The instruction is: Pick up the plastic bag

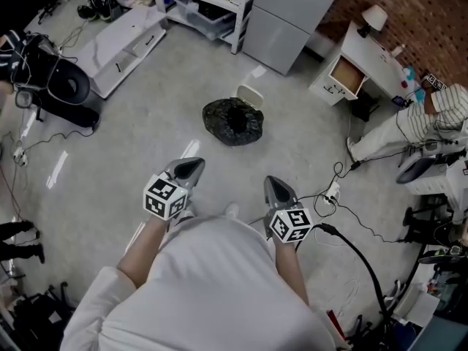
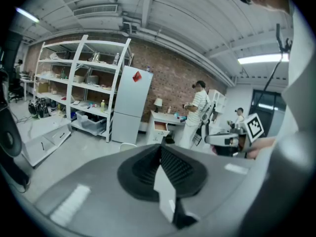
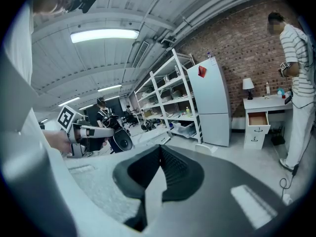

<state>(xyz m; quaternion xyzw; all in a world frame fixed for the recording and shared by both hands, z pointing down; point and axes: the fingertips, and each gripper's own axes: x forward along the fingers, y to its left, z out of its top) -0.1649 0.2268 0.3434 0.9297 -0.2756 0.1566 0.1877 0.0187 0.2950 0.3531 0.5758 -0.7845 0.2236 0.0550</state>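
Jaws of the left gripper [image 1: 194, 164] and right gripper [image 1: 272, 182] fully closed, empty (both held near the body); crumpled black plastic bag [image 1: 232, 121] lies untouched on the pale grey floor [image 1: 139, 115] ahead, approach and grasp remaining

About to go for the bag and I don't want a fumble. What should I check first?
1. Plastic bag in plain sight on the floor: ok.
2. Left gripper empty: ok.
3. Right gripper empty: ok.
4. Jaws open for a grasp: not ok, both shut.
5. Floor between grippers and bag bare: ok.
6. Bag's weight: cannot tell.
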